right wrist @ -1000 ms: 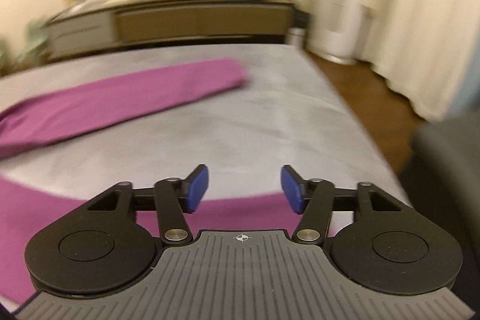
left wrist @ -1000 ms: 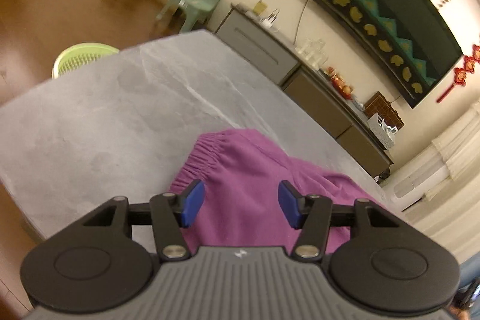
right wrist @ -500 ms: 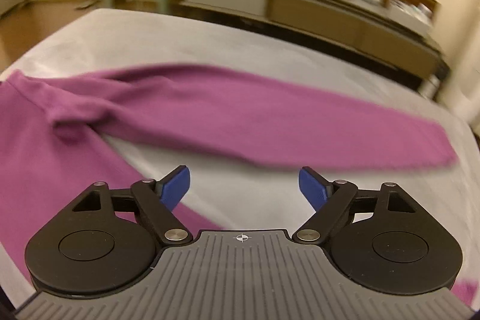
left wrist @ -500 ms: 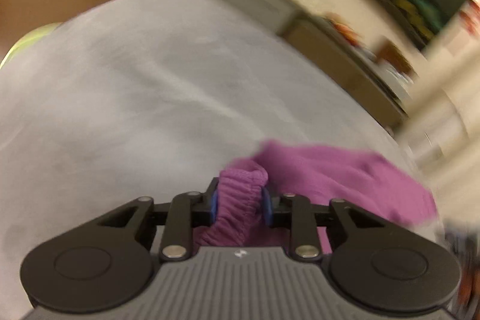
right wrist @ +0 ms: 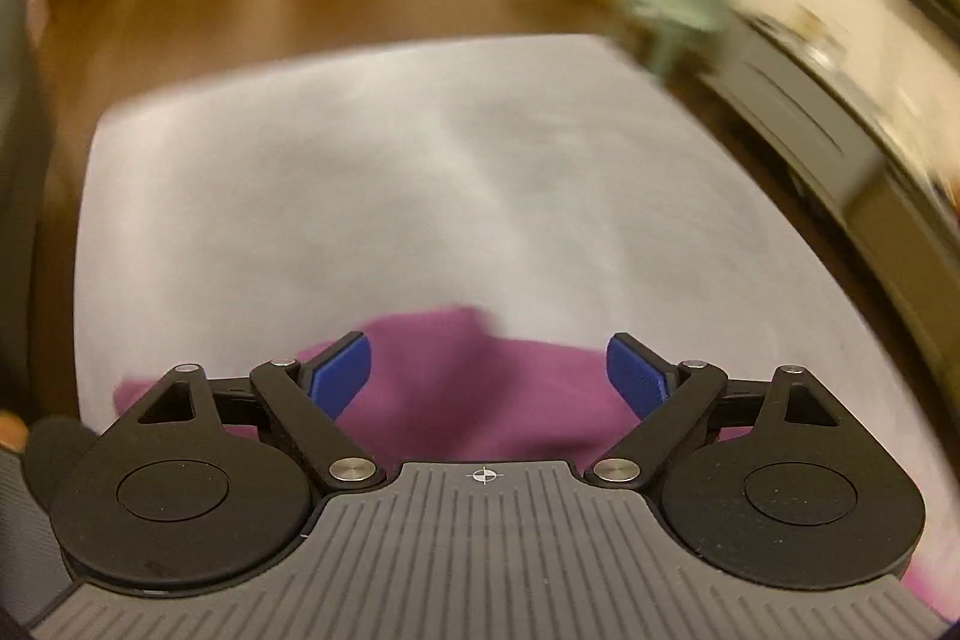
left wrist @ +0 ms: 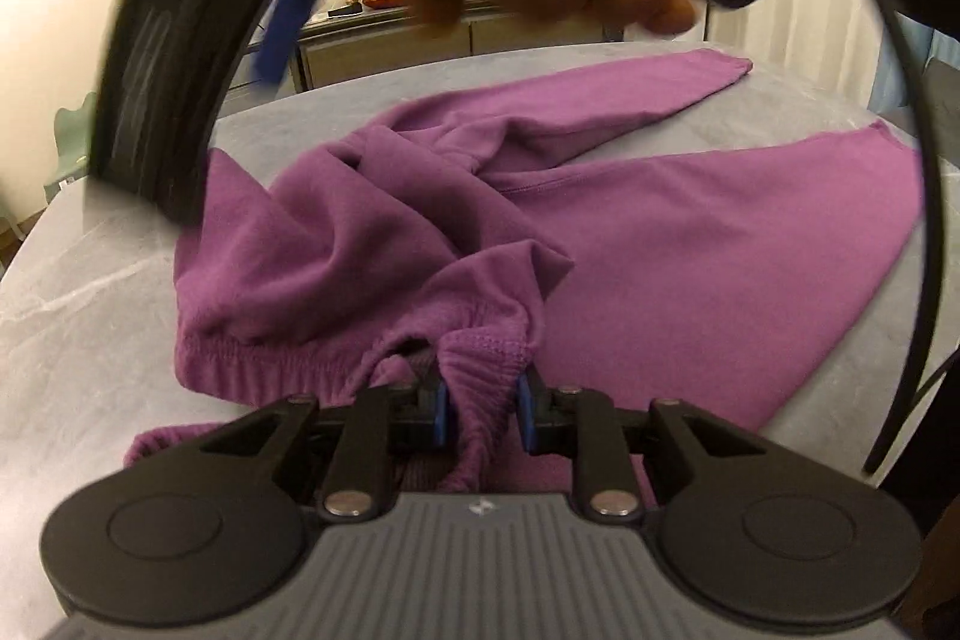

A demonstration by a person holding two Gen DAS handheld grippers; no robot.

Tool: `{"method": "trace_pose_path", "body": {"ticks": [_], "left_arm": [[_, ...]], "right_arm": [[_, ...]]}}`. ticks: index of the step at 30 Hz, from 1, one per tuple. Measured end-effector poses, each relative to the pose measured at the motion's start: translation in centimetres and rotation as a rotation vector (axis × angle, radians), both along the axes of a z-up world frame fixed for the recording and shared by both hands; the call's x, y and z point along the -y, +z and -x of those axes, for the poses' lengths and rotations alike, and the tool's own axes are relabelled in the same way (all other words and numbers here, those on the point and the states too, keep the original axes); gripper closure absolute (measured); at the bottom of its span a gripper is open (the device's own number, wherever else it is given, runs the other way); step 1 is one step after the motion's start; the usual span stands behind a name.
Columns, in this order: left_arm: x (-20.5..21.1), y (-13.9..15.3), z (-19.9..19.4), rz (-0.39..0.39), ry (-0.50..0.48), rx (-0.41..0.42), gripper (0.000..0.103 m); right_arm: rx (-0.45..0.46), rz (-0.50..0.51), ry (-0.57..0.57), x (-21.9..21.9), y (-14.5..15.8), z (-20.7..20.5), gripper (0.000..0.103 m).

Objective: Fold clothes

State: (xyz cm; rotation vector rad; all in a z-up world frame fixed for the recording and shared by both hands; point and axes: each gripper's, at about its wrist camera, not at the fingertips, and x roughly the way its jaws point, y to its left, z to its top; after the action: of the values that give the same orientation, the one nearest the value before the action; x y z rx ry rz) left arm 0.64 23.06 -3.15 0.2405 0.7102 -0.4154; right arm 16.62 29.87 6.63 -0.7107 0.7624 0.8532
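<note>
My left gripper is closing, pads pinching the elastic waistband of the purple trousers, whose legs spread ahead over the grey table. My right gripper is opening, nothing clamped, purple cloth just beneath.

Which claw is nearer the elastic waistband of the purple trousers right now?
Left. The left claw is closing with the waistband bunched between its pads. The right claw hangs above purple cloth, its jaws opening with nothing between them.
</note>
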Motion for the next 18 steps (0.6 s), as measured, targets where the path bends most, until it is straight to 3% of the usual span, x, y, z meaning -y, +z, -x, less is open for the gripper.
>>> {"method": "trace_pose_path", "body": {"ticks": [2,4,5,6,8,10,12,14,16,17,18], "left_arm": [[-0.1,0.1,0.2,0.001,-0.004,-0.003,0.082],[-0.1,0.4,0.2,0.0,-0.011,-0.006,0.082],[-0.2,0.4,0.4,0.0,-0.017,-0.007,0.082],[-0.4,0.7,0.5,0.004,-0.013,-0.001,0.082],[-1.3,1.6,0.5,0.026,0.029,0.02,0.082],[-2.9,2.8,0.1,0.077,0.091,0.034,0.084],[-4.9,3.8,-0.7,0.138,0.178,0.044,0.082],[-7.1,4.5,-1.9,0.193,0.284,0.045,0.078],[-9.8,4.5,-3.1,0.266,0.384,-0.001,0.078],[-11.0,4.3,-3.4,0.289,0.434,-0.023,0.078],[-12.2,4.2,-3.7,0.312,0.484,-0.045,0.078]], "right_arm": [[-0.035,0.104,0.089,-2.7,-1.8,0.9,0.02],[-0.052,0.203,0.131,-4.3,-3.7,1.3,0.046],[-0.037,0.252,0.12,-4.9,-4.4,1.0,0.087],[-0.003,0.277,0.088,-5.1,-4.5,0.5,0.1],[0.035,0.206,0.029,-4.4,-2.4,-0.6,0.1],[0.077,0.065,-0.061,-3.3,1.4,-2.2,0.1],[0.076,-0.17,-0.174,-1.2,5.4,-4.3,0.1],[0.036,-0.401,-0.27,1.2,7.1,-6.4,0.097],[0.043,-0.465,-0.383,3.1,6.0,-8.5,0.062],[0.027,-0.467,-0.436,4.3,5.0,-9.2,0.038],[0.011,-0.47,-0.489,5.6,4.0,-9.9,0.039]]}}
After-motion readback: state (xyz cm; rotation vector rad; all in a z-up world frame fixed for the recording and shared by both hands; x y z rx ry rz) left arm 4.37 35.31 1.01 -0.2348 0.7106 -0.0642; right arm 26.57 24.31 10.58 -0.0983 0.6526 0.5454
